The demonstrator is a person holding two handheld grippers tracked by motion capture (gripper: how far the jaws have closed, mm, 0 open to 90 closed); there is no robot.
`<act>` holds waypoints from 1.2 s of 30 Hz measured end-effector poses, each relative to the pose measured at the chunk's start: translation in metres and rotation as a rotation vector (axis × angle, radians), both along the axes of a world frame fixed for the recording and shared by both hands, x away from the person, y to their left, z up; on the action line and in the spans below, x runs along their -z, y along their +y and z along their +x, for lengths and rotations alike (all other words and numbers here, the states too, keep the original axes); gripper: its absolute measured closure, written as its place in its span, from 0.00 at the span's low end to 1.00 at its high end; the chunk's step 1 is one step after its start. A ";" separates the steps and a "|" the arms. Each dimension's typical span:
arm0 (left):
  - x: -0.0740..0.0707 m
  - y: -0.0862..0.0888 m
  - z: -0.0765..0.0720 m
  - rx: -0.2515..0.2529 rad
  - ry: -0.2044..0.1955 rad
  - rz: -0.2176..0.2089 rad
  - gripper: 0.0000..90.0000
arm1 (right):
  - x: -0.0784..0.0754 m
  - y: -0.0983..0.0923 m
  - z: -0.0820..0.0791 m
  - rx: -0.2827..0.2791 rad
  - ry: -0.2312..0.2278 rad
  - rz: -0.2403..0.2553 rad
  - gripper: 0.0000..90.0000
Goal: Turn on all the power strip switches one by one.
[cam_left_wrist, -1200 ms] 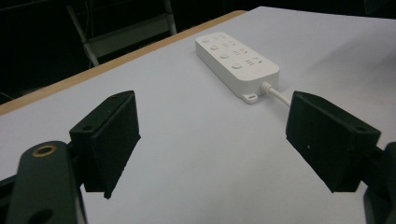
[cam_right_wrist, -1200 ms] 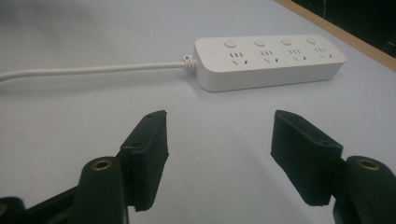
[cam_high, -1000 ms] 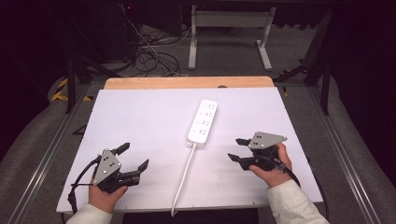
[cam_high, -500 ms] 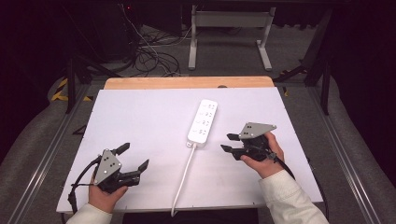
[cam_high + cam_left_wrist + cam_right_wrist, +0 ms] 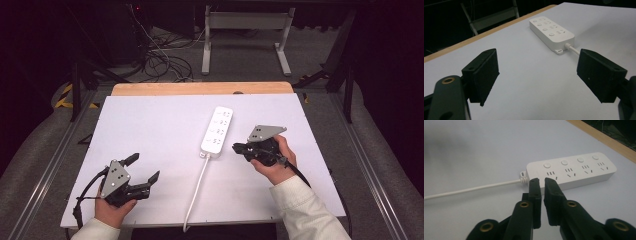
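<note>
Left gripper (image 5: 145, 170): The black two-jaw tool in the person's left hand (image 5: 112, 210) sits at about 7 o'clock on the table. Its jaws are spread wide, with nothing between them. I think it is just waiting there, out of the way.

Table: The big flat white table top (image 5: 150, 130) has a light wooden strip (image 5: 200, 88) along its far edge, at 12 o'clock.

Cord: The thin white cord (image 5: 196, 187) runs from the near end of the strip down to 6 o'clock and off the table edge.

Power strip: The long white plastic power strip with four round buttons (image 5: 216, 131) lies flat near the middle of the table, a bit toward 1 o'clock. In the left gripper view it lies far ahead, at 12 o'clock between the wide jaws, well apart from them.

Right gripper (image 5: 236, 148): The black two-jaw tool in the person's right hand (image 5: 272, 162) is at about 4 o'clock, pointing at 9 o'clock toward the strip. Its jaws have just been closing and are now pinched together, with nothing between them. I think pinched jaws make one small tip, good for pushing a button.

Strip and right jaws: In the right gripper view the strip (image 5: 571, 171) lies across, just past the tips at 12 o'clock. The tips are near its cord end and the nearest button (image 5: 547, 165). I cannot tell if they touch it.
</note>
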State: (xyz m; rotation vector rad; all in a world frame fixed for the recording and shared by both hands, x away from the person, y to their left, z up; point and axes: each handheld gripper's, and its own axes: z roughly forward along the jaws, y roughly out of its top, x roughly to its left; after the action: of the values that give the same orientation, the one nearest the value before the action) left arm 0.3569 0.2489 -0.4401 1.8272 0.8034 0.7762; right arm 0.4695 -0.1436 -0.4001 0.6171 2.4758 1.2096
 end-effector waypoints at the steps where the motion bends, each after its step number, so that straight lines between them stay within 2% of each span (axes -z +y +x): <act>1: 0.000 0.000 0.000 0.001 0.002 -0.002 0.20 | 0.000 0.000 0.000 0.000 0.000 0.000 0.98; 3: 0.000 -0.001 0.000 0.001 0.005 -0.004 0.20 | 0.000 0.006 0.004 -0.018 -0.009 -0.034 1.00; 6: 0.000 -0.001 0.000 0.002 0.005 -0.002 0.20 | 0.003 0.011 0.010 -0.022 -0.030 -0.057 1.00; 8: 0.001 -0.001 0.000 0.002 0.005 -0.003 0.20 | 0.003 0.013 0.012 -0.024 -0.034 -0.054 1.00; 10: 0.001 0.000 0.000 0.003 0.005 -0.003 0.20 | 0.005 0.020 0.018 -0.031 -0.033 -0.024 1.00; 15: 0.001 0.000 0.000 0.004 0.005 -0.004 0.20 | 0.008 0.029 0.026 -0.032 0.001 0.002 1.00; 16: 0.001 0.000 0.000 0.005 0.006 -0.004 0.20 | 0.010 0.034 0.031 -0.043 0.026 0.012 1.00; 20: 0.001 -0.001 0.000 0.005 0.008 -0.001 0.20 | 0.015 0.043 0.040 -0.045 0.027 0.028 1.00; 29: 0.001 0.000 0.001 0.003 0.010 0.002 0.20 | 0.024 0.053 0.056 -0.020 0.044 0.011 1.00; 30: 0.001 -0.001 0.001 0.003 0.012 0.001 0.20 | 0.026 0.055 0.061 -0.006 0.120 0.002 1.00; 31: 0.001 -0.001 0.001 0.003 0.012 0.000 0.20 | 0.028 0.055 0.063 0.024 0.171 0.017 1.00; 36: 0.001 -0.001 0.001 0.003 0.012 0.000 0.20 | 0.035 0.060 0.073 0.026 0.132 0.043 1.00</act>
State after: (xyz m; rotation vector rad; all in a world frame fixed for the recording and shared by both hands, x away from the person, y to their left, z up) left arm 0.3577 0.2482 -0.4415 1.8338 0.8082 0.7643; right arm 0.5425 -0.0838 -0.4354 0.7611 2.5462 1.2524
